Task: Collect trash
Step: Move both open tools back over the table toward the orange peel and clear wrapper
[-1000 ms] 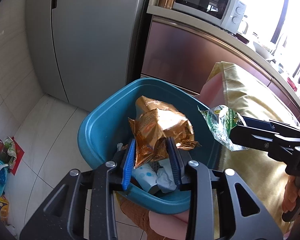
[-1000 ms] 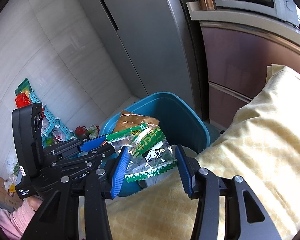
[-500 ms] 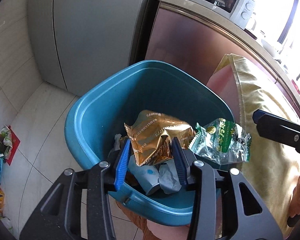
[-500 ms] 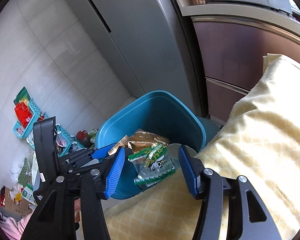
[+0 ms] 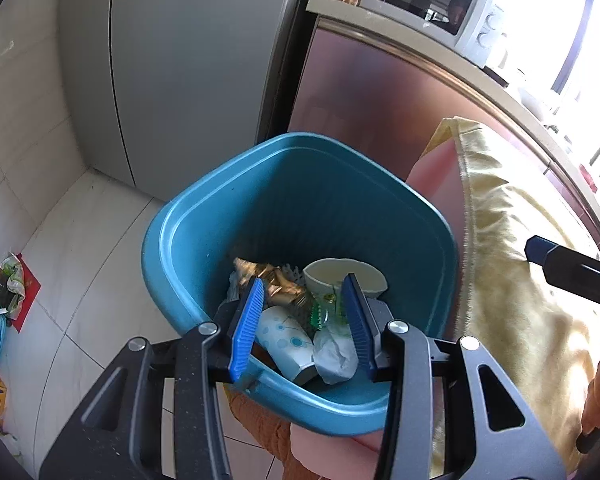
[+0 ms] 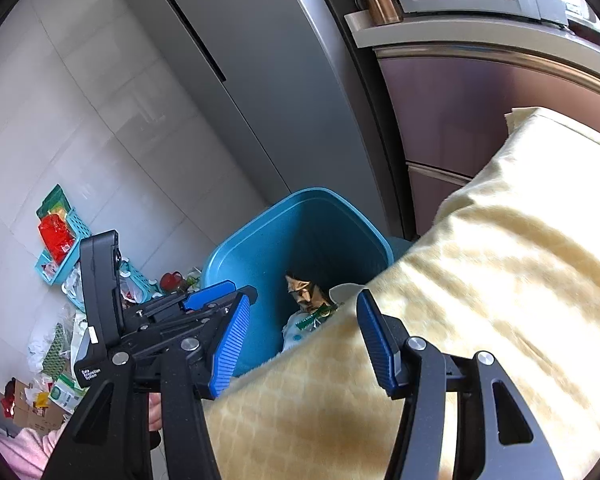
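Left tool (image 5: pixel 304 320): my jaws just opened, nothing gripped, hovering over the bin.
Right tool (image 6: pixel 300 344): likewise opened, empty, above the yellow cloth (image 6: pixel 480 300).
Trash: gold wrapper (image 5: pixel 272 280) and green packet (image 5: pixel 324 312) lie inside the blue bin (image 5: pixel 172 240).
Next: I'd lift both clear of the rim before fetching more.

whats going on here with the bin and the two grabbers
A person is collecting trash with a gripper in each hand. Both jaws have just been opening and hold nothing now. The left gripper hangs over the blue bin, where the gold wrapper and green wrapper lie among cups and paper. The right gripper is over the yellow cloth beside the bin.
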### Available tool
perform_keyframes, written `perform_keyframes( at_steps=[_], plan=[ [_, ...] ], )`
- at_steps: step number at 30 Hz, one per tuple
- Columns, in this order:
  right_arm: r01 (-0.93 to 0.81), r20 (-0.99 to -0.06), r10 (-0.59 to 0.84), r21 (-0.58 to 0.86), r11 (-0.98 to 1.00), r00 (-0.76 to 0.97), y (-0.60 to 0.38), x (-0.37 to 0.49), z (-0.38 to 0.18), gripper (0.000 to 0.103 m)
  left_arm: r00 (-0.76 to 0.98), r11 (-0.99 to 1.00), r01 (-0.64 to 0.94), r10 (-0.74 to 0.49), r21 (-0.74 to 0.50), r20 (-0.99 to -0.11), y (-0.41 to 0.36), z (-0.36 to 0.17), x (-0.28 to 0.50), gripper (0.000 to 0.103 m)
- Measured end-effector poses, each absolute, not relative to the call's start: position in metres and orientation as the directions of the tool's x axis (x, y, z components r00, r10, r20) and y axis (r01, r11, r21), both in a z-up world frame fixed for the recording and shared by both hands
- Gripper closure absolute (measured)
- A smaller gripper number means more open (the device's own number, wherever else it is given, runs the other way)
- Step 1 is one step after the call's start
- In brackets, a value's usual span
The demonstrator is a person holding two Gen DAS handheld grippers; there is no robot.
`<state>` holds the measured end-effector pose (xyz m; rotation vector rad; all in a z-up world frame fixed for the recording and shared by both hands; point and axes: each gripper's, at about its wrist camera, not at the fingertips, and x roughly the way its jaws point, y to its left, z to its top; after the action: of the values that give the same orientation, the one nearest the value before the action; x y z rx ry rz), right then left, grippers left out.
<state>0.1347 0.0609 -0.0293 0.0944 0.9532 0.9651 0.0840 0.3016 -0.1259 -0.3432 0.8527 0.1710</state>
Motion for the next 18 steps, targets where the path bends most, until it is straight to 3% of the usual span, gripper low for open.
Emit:
perform_keyframes(
  at_steps=[10, 18],
  plan=[
    [-0.642, -0.583, 0.767, 0.486, 0.594, 0.268, 0.006, 0.123, -0.013, 0.05, 0.733, 0.968, -0.15, -0.029, -0.203, -0.679, 0.264, -0.081, 0.063, 0.06],
    [-0.595, -0.551, 0.74, 0.465, 0.656, 0.385, -0.066, 0.11, 0.0, 0.049, 0.768, 0.98, 0.064, -0.169, -0.19, -0.618, 0.197, -0.046, 0.056, 0.056]
  ],
)
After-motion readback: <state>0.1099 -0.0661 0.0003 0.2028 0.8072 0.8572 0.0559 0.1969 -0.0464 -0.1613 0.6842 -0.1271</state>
